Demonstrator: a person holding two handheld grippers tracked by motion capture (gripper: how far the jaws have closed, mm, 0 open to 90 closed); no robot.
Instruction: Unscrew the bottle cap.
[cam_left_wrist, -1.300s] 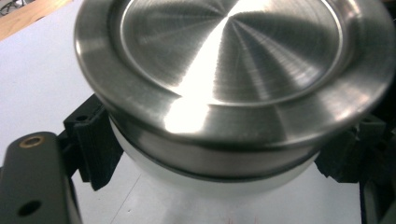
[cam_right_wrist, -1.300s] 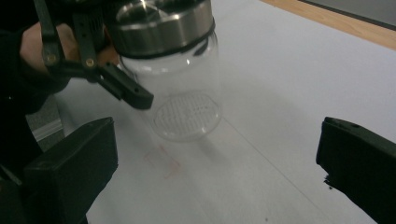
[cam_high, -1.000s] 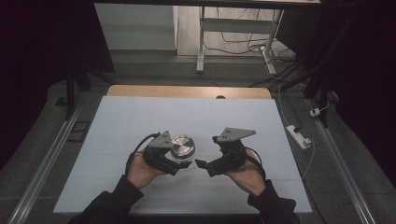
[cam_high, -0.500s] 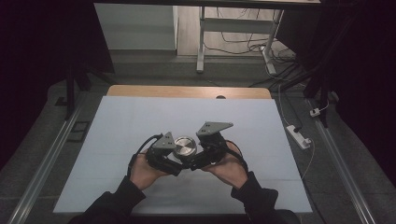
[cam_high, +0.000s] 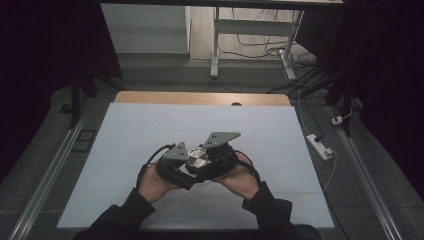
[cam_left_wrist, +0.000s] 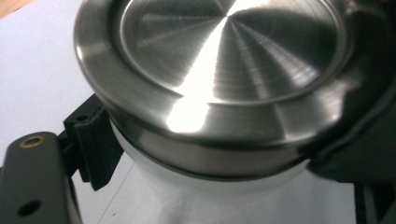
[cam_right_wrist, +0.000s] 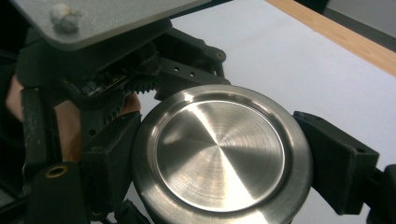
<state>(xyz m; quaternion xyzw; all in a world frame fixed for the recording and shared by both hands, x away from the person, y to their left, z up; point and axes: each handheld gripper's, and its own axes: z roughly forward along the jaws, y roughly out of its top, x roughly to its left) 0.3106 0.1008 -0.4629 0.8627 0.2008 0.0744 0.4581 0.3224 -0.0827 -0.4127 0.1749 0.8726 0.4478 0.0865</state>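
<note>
Two-handed grip on a round container, seen from above and along each pair of jaws. The steel-lidded jar (cam_high: 198, 158) stands between the two hands, in the near half of the white worktop (cam_high: 150, 120), roughly midway between its left and right edges and closer to the near edge than to the far wooden strip (cam_high: 200, 98). The left gripper (cam_high: 186, 169) is clamped on the pale body just below the lid; in the left gripper view one black jaw presses the wall at lower left while the brushed lid (cam_left_wrist: 224, 60) looms overhead. The right gripper (cam_high: 207, 167) has just been closing, and its jaws now bear on the lid rim from opposite sides: in the right gripper view the lid (cam_right_wrist: 219, 154) sits squarely between a jaw at lower left and a jaw at right, with no gap visible at either contact. Governing relation: the jar lies directly between both sets of jaws, neither hand nearer than the other, the left holding low on the body and the right holding high on the lid. The jar's axis appears upright, lid face pointing up toward the high camera; being round, it offers no long axis across the worktop. Whether the base touches the surface cannot be told. Judged next step: a twist of the right hand about that upright axis against the left hand's hold
</note>
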